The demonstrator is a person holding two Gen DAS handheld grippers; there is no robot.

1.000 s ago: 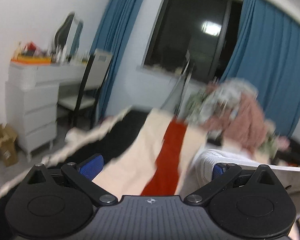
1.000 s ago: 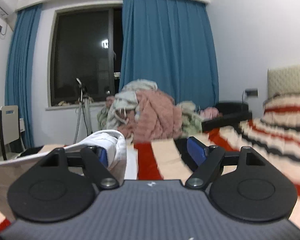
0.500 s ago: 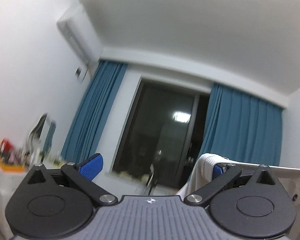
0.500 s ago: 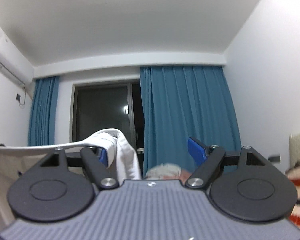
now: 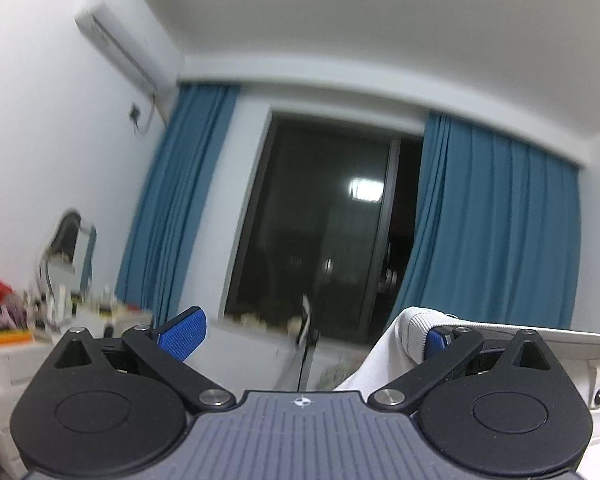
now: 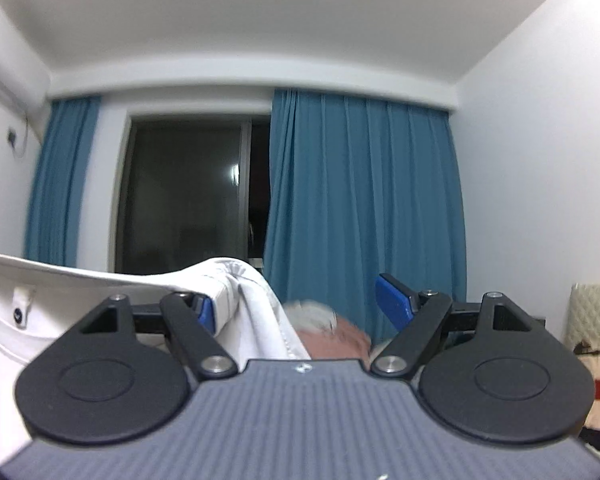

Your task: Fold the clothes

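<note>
Behind white garment (image 6: 260,312): blue curtains (image 6: 360,200), window (image 5: 324,232).

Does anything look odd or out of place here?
Yes: the white garment is not pinched between closed fingers. Both grippers stand wide open, and the cloth is draped over just one finger of each: the left gripper and the right gripper.

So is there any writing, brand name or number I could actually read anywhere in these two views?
No readable text in either view.
White garment: the small tag carries a dark mark, too small to read.
Left gripper and right gripper: a tiny round emblem on each body, no letters.
Dresser clutter: too blurred to read.
</note>
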